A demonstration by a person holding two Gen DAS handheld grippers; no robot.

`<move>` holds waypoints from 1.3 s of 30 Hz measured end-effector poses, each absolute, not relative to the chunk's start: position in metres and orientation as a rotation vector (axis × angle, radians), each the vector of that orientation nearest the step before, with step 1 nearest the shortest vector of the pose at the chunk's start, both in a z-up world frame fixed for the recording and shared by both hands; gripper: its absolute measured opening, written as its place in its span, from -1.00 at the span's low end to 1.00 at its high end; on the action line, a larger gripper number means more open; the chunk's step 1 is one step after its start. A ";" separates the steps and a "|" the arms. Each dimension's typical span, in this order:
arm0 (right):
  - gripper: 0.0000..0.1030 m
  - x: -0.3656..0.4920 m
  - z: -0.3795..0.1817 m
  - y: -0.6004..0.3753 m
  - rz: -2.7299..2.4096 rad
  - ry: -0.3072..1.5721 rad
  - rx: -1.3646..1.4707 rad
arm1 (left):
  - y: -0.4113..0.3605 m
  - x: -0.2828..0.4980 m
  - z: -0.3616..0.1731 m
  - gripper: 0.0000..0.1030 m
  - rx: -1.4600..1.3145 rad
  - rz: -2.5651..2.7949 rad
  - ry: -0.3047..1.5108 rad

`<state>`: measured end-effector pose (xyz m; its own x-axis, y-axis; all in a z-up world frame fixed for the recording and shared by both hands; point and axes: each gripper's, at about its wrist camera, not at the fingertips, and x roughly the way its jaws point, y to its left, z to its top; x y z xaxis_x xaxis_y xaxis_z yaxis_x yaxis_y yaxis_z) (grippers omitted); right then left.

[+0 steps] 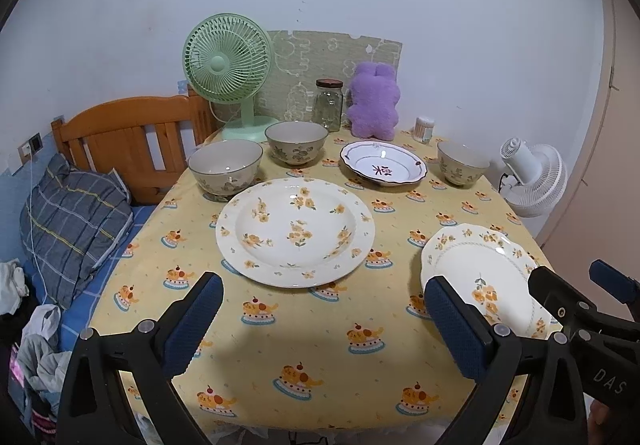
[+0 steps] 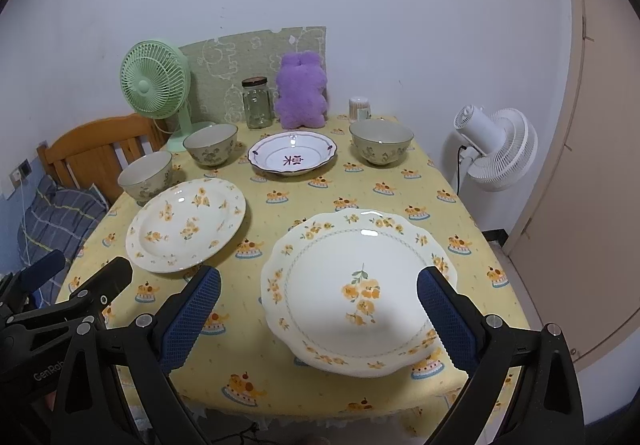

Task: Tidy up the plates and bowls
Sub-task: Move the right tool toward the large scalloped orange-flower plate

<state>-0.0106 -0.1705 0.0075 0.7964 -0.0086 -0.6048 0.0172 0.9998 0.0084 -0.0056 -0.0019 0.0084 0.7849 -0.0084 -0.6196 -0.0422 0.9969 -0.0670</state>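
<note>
1. The left tool (image 1: pixel 322 315) is wide open and holds nothing; it hangs above the near edge of the tabletop (image 1: pixel 280 357), just before the deep plate (image 1: pixel 295 231).
2. The right tool (image 2: pixel 319 309) is also wide open and empty; its two blue pads stand on either side of the scalloped plate (image 2: pixel 360 285), but I cannot tell if they touch it.
3. The deep plate with yellow flowers lies near the left edge, toward the middle of the tabletop.
4. The scalloped plate lies at the near right corner, well apart from the deep plate.
5. A small plate (image 1: pixel 383 163) with a red sign sits toward the far edge, between two bowls.
6. The first bowl (image 1: pixel 225 165) stands at the left edge, just beside the deep plate; the second bowl (image 1: pixel 296 142) is behind it; the third bowl (image 1: pixel 462 163) stands near the far right corner.
7. Along the far edge stand a green fan (image 1: pixel 228 65), a jar (image 1: pixel 329 105) and a purple toy (image 1: pixel 374 101).
</note>
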 end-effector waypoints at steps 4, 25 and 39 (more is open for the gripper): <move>0.94 -0.011 0.007 -0.170 -0.017 0.650 0.014 | -0.004 -0.007 0.008 0.97 -0.073 0.016 0.667; 0.94 -0.019 0.011 -0.176 -0.044 0.647 0.034 | -0.006 -0.013 0.009 0.97 -0.062 -0.002 0.654; 0.94 -0.018 0.013 -0.179 -0.054 0.641 0.031 | -0.008 -0.016 0.011 0.97 -0.060 -0.008 0.644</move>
<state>-0.0183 -0.1788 0.0128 0.8004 -0.0409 -0.5980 0.0599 0.9981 0.0119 -0.0162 -0.0077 0.0114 0.7997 -0.0259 -0.5998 -0.0116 0.9982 -0.0585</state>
